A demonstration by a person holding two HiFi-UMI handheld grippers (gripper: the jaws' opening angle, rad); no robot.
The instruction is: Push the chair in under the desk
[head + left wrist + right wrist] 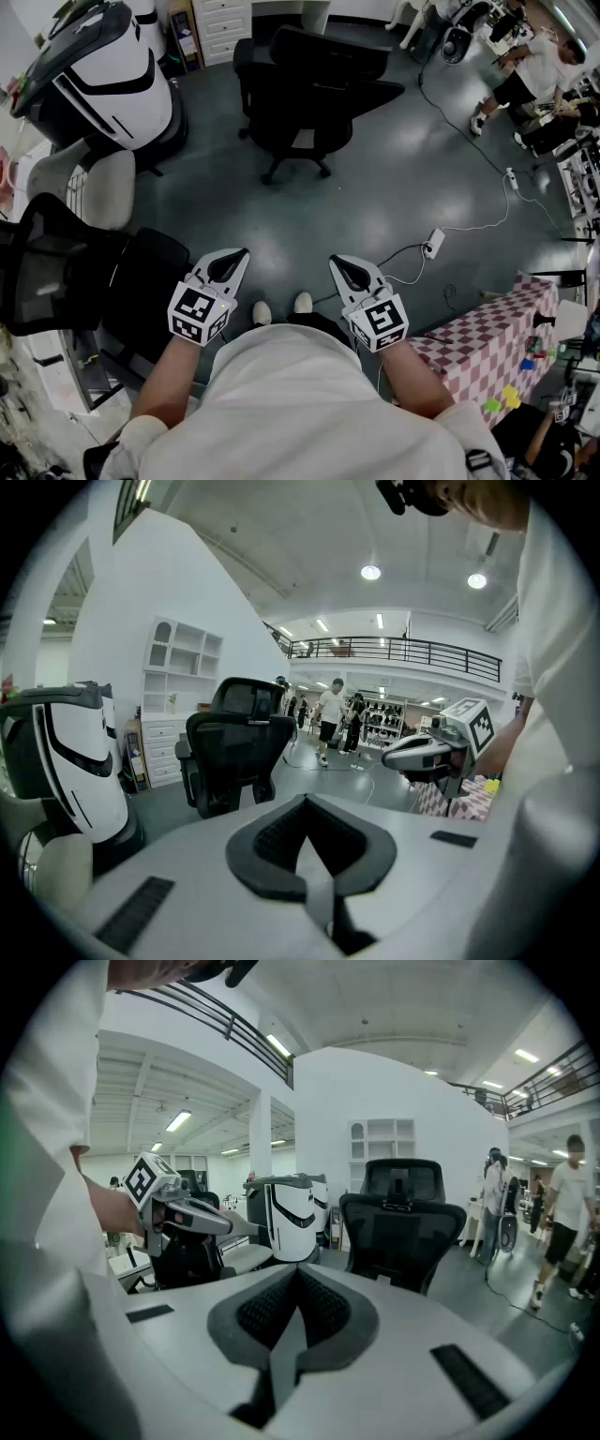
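Left gripper [240, 255] and right gripper [337, 263], both clenched on nothing, sit side by side, probably to serve as blunt pushers. The black office chair [314, 84] stands well ahead of both, untouched.

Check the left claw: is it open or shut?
Shut. The left claw has its jaws together in the left gripper view, nothing between them.

Head view steeply down from above, both gripper views facing forward, sharing black chair [314, 84]
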